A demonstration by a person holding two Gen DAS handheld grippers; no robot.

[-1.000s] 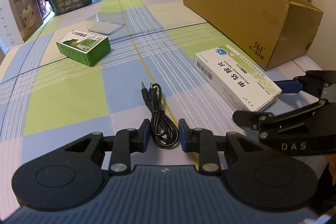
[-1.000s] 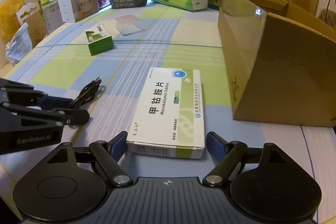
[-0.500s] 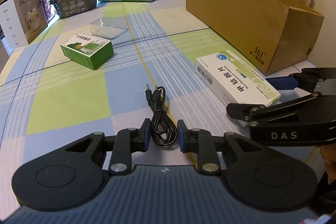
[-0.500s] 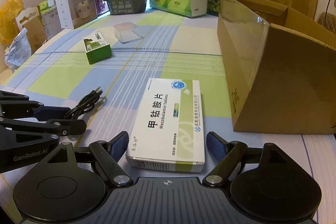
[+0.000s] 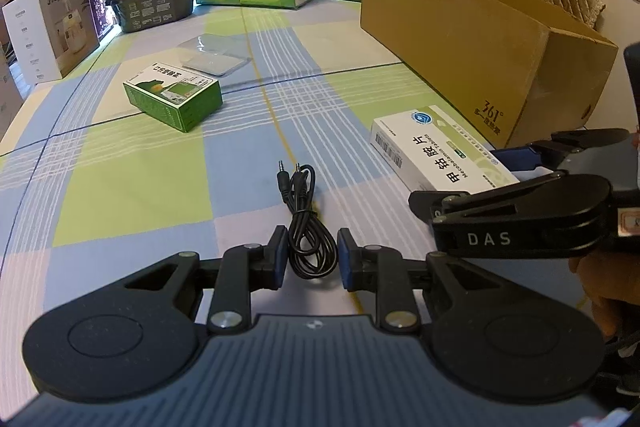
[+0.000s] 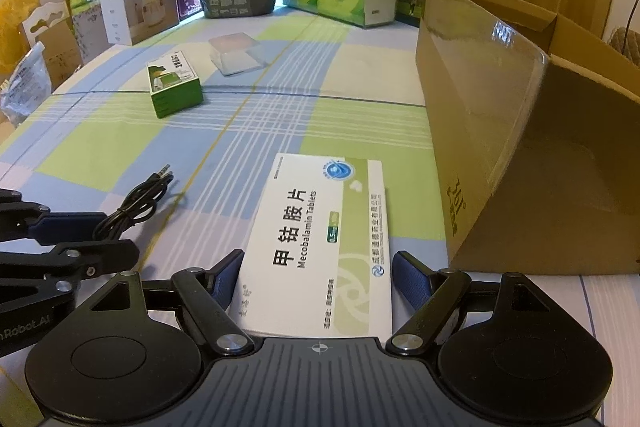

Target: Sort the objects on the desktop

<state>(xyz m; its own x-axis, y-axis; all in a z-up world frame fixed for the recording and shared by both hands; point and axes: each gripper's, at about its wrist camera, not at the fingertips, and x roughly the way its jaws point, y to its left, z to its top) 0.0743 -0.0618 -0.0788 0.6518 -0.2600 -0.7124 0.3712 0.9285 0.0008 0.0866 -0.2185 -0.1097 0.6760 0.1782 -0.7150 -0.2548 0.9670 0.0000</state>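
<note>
Two tongs, both open: left tongs (image 5: 311, 254) straddle a coiled audio cable (image 5: 306, 219), right tongs (image 6: 316, 277) straddle a Mecobalamin tablet box (image 6: 320, 235), both near the desk's front edge. The slack cable may slip out on closing.

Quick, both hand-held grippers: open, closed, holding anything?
Left hand-held gripper: open, fingers either side of the black audio cable.
Right hand-held gripper: open, straddling the white tablet box.

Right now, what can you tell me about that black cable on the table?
The black cable is a thin audio lead folded into a loose bundle, its two metal jack plugs side by side pointing away. It lies flat on the checked tablecloth, its looped end between the open left gripper fingers, which are not yet touching it.
</note>
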